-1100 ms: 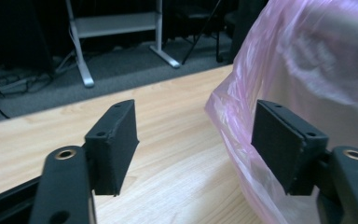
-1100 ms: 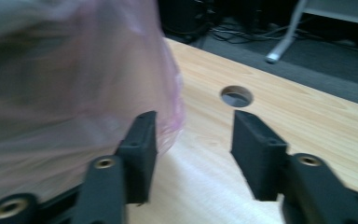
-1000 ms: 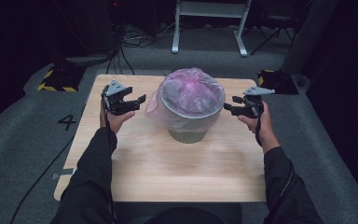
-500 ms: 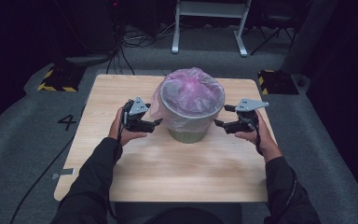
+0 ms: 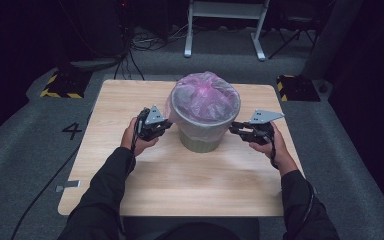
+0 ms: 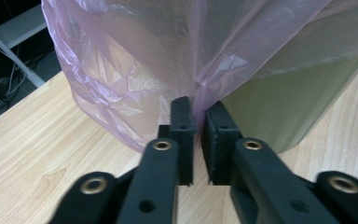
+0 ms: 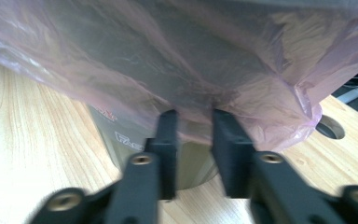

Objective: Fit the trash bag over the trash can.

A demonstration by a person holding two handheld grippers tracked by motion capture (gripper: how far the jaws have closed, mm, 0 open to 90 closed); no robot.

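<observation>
Waste bin (image 5: 200,140), olive-green, stood upright near the middle of the wooden table (image 5: 180,185), slightly toward the far side. A pink plastic bag liner (image 5: 205,97) lined it, its top folded over the rim and hanging down the outside wall.

Left gripper (image 5: 166,125) sat just left of the bin, at the hanging skirt of the liner. In the left gripper view its jaws had just closed and pinched a gathered fold of the liner (image 6: 200,100) between the pads.

Right gripper (image 5: 234,129) sat just right of the bin, tips at the liner's lower edge. Its jaws had also just been closing; in the right gripper view (image 7: 193,116) a narrow gap remained, the liner's edge (image 7: 191,93) at the tips. Cannot tell whether the pads pressed on it.
</observation>
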